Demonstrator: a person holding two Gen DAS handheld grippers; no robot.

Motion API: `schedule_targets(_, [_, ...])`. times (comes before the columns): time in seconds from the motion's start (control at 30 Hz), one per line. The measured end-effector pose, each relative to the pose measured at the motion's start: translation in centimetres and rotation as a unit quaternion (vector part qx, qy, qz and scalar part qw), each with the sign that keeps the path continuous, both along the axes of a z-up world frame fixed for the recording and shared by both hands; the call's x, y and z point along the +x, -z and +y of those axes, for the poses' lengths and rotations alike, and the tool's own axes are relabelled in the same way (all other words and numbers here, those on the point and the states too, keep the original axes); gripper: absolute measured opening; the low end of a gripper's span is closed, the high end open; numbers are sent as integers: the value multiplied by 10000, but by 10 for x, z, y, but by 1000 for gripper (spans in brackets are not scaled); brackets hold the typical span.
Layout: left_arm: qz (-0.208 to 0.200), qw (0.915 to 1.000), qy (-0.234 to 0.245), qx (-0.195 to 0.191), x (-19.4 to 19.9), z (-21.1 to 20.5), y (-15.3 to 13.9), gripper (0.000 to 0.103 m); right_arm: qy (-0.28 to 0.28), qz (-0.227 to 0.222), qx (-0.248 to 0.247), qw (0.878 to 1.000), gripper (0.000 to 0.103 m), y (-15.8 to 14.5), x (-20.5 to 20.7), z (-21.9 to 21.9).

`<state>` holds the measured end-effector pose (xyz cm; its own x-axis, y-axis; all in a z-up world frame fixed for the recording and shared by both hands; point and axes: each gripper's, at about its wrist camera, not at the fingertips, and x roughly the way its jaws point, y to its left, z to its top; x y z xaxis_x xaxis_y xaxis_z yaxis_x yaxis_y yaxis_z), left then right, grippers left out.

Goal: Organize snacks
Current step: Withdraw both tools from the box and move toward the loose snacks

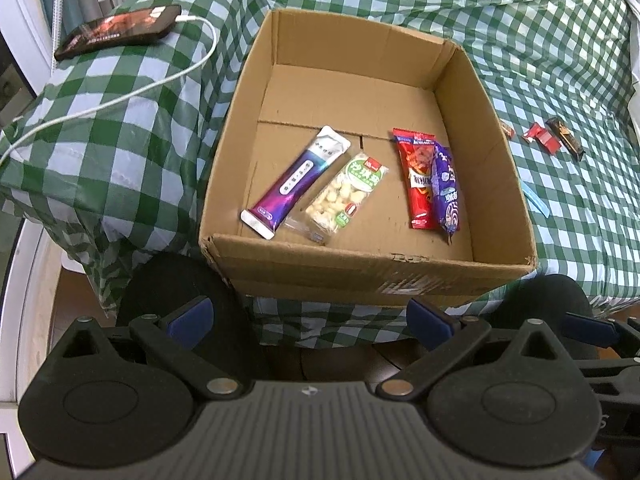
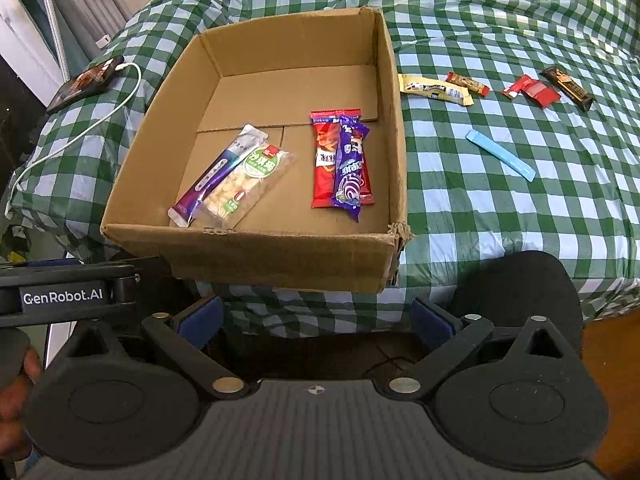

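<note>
An open cardboard box [image 1: 360, 270] [image 2: 280, 256] sits on the green checked cloth. Inside lie a purple-white bar [image 1: 294, 182] [image 2: 212, 172], a green-labelled nut pack [image 1: 344, 196] [image 2: 248, 184], a red pack [image 1: 418, 176] [image 2: 324, 156] and a purple pack [image 1: 448, 192] [image 2: 352, 172] on top of it. Right of the box lie a blue stick [image 2: 500, 155], a yellow-white pack [image 2: 434, 88], a small red-gold bar [image 2: 467, 83], red wrappers [image 2: 532, 90] [image 1: 542, 138] and a dark bar [image 2: 567, 87] [image 1: 566, 138]. My left gripper [image 1: 310, 320] and right gripper [image 2: 316, 316] are open and empty, in front of the box's near wall.
A phone [image 1: 116, 31] [image 2: 86, 84] on a white charging cable [image 1: 120, 98] lies on the cloth left of the box. The cloth's front edge hangs below the box. The left gripper's body [image 2: 64, 294] shows at the right wrist view's left side.
</note>
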<state>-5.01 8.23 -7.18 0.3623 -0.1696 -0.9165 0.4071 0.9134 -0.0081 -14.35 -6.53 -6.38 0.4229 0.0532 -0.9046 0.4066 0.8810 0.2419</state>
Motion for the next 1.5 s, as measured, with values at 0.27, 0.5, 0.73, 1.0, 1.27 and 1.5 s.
schedule_targets(0.27, [506, 9985, -106, -168, 8, 5, 15, 103, -43, 161, 62, 9998, 99, 7, 4, 2])
schedule_targets(0.5, [141, 9998, 118, -119, 6, 0, 6, 103, -64, 105, 50, 9999, 99, 6, 7, 2])
schedule_targets(0.73, [91, 9999, 107, -90, 6, -6, 0, 103, -86, 5, 2, 10000, 99, 3, 6, -1])
schedule_targets(1.0, [-218, 9994, 267, -15, 4, -23, -21, 103, 38, -356, -43, 9994, 99, -8, 2, -13])
schedule_targets(1.27, [-422, 9981, 445, 43, -4, -49, -36, 103, 282, -602, -11, 9978, 99, -16, -9, -37])
schedule_targets(1.5, [-455, 9972, 581, 91, -6, -79, -42, 103, 614, -710, -3, 9956, 99, -17, -24, -70])
